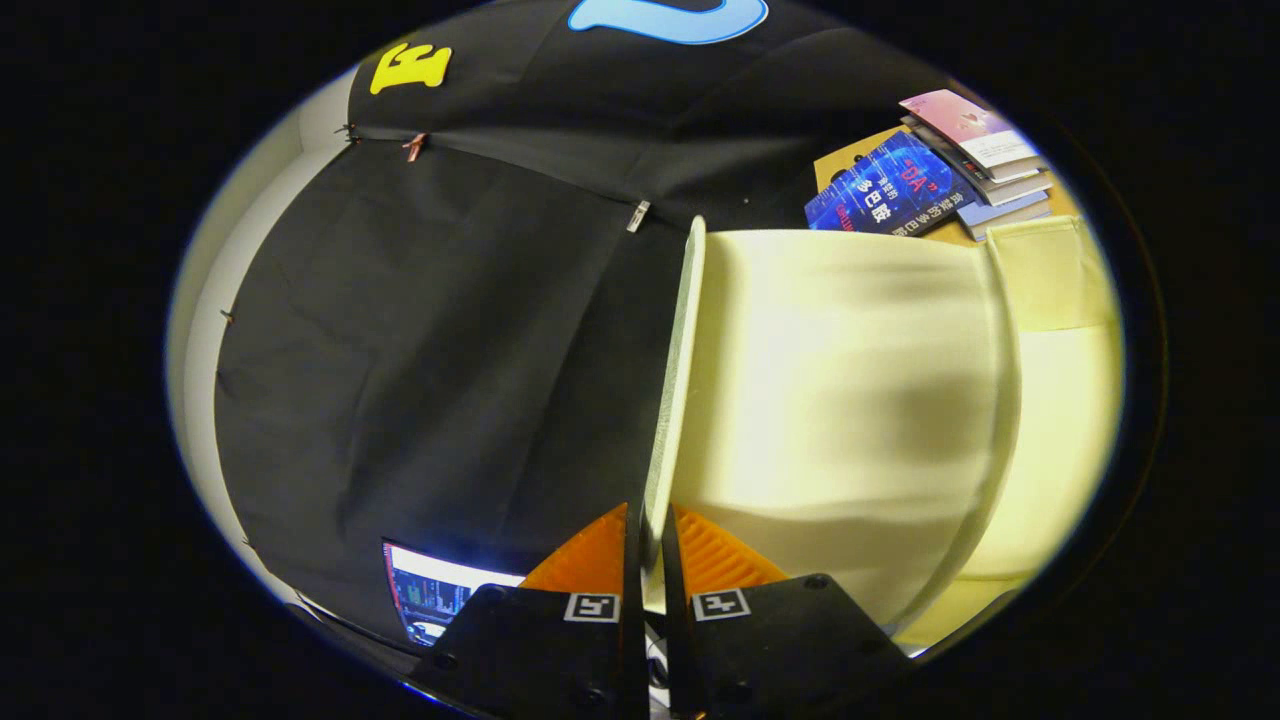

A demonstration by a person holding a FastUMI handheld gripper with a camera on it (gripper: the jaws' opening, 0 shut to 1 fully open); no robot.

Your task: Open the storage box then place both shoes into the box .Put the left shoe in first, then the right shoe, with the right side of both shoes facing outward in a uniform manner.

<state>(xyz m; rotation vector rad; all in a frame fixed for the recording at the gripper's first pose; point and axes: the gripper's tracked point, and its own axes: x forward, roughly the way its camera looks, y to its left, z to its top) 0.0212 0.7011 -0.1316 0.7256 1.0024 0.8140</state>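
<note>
Gripper view: the hand-held gripper (650, 545) has its two fingers nearly together, pinching the thin edge of a pale cream plastic storage box lid (672, 400) standing edge-on between them. Beyond it the cream box body (850, 400) sits beside a stack of books (950, 170) on a wooden table (835, 165).

A stack of books (985, 160) lay at the far right on a tan bench (838, 165), its top cover pale pink. A blue book (885, 188) leaned against the stack's left side, partly covering the wood. Black cloth (420, 350) hung as the booth's wall across the left and far side, held along a seam by small clips (637, 215). At the near left, a lit screen (435, 590) glowed below the cloth.
</note>
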